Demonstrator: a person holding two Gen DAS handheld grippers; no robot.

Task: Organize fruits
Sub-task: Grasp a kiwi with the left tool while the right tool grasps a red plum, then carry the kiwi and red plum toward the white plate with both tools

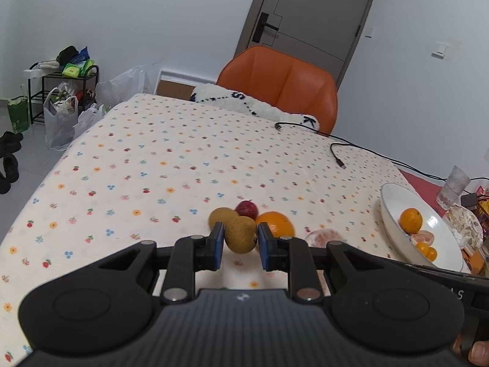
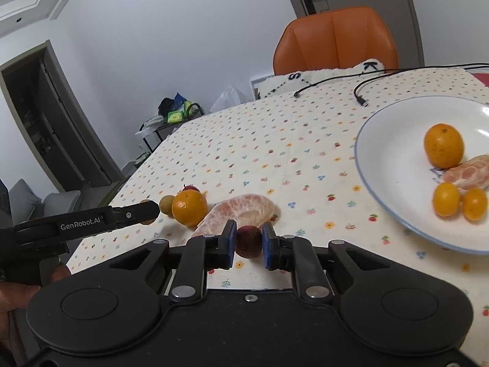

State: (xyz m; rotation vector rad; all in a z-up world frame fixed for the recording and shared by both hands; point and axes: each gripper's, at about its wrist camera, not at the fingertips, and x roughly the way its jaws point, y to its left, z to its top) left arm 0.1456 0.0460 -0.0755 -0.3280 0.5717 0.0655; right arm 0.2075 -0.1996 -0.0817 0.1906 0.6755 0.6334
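Between the pads of the left hand-held gripper [image 1: 240, 240] sits a brown fruit [image 1: 240, 234], jaws apart around it; the right hand-held gripper [image 2: 249, 241] brackets a dark red fruit [image 2: 249, 241] likewise. Closing off-centre could roll either into the orange [image 2: 189, 208] at 10 o'clock, away from the plate [image 2: 379, 165] at 2 o'clock.

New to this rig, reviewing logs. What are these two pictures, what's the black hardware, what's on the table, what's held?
No robot arm: a person holds a two-finger tool in each hand, each with a fisheye camera looking along its fingers.

Left view: the left tool straddles a brown kiwi-like fruit; contact is unclear.

Right view: the right tool straddles a dark red fruit. Nearby lie an orange and a peeled pomelo segment. The white bowl already holds citrus.
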